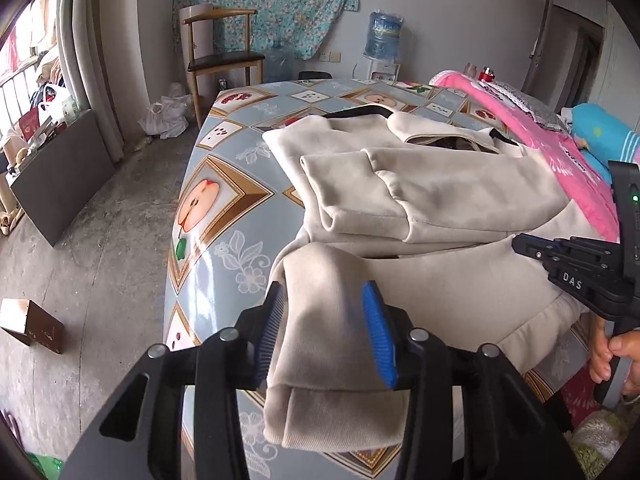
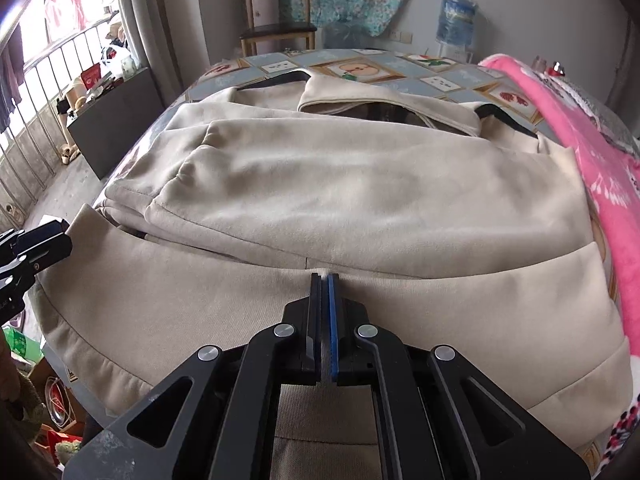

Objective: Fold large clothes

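Both grippers I keep on beige garment [image 2: 320, 184] hem at table [image 1: 208, 208] near edge: left gripper [image 1: 328, 320] clamps corner, right gripper [image 2: 325, 292] pinches middle. Next, I judge: carry hem over toward collar.

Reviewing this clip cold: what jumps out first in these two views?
A big beige sweatshirt lies partly folded across the patterned table. The left gripper holds a bunched hem corner at the near edge, while the right gripper is shut on the hem's middle. A pink blanket lies along the right side.
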The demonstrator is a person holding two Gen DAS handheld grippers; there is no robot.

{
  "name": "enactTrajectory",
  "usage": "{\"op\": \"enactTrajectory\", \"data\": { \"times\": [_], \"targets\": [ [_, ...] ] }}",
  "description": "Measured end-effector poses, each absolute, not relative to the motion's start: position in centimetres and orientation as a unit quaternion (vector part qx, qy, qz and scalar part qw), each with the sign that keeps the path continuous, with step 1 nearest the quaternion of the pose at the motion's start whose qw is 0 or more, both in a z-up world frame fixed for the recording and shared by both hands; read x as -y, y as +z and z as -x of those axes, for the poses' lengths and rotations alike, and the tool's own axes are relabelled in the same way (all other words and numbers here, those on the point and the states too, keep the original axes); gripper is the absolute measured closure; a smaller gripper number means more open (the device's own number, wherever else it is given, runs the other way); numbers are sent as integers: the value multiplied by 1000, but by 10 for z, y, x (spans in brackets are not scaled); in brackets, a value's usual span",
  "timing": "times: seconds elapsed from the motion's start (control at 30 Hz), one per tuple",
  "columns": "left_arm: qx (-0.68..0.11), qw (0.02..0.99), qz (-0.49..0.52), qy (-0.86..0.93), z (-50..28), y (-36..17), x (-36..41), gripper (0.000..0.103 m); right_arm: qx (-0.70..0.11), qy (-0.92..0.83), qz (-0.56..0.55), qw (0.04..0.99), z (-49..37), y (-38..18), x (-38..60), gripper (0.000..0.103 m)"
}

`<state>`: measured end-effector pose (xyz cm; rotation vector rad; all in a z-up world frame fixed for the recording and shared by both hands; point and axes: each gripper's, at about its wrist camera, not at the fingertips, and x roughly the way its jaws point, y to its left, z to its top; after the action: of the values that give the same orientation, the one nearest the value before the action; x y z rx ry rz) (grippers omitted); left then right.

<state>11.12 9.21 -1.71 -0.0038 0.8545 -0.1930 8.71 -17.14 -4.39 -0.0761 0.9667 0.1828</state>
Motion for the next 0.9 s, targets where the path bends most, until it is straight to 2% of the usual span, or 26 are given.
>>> {"op": "enactTrajectory", "data": {
  "times": [0.13, 0.3, 0.5, 0.57, 0.6, 0.63, 0.7, 0.9],
  "targets": [
    [-396, 911, 17, -113, -103, -2, -91, 62, -464, 92, 27, 881, -90, -44, 174, 99],
    [-379, 897, 66, -219, -106, 12, -65, 62, -468, 98, 2, 878, -91, -44, 179, 99],
    [-437, 863, 26, -253, -133, -30, -7, 62, -477, 113, -43, 871, -95, -44, 190, 99],
    [-445, 865, 4, -230, -137, -42, 0, 67, -482, 119, -60, 866, -95, -43, 197, 94],
    [-439, 870, -4, -225, -136, -41, 1, 67, -483, 116, -67, 865, -94, -40, 202, 86],
    [-442, 869, -12, -221, -135, -42, 3, 67, -477, 110, -76, 869, -92, -35, 209, 73],
    [-438, 873, -30, -214, -131, -42, 6, 67, -454, 88, -85, 883, -85, -22, 228, 63],
    [-438, 874, -55, -201, -128, -43, 10, 67, -455, -22, -68, 888, -78, -25, 293, 63]
  ]
}}
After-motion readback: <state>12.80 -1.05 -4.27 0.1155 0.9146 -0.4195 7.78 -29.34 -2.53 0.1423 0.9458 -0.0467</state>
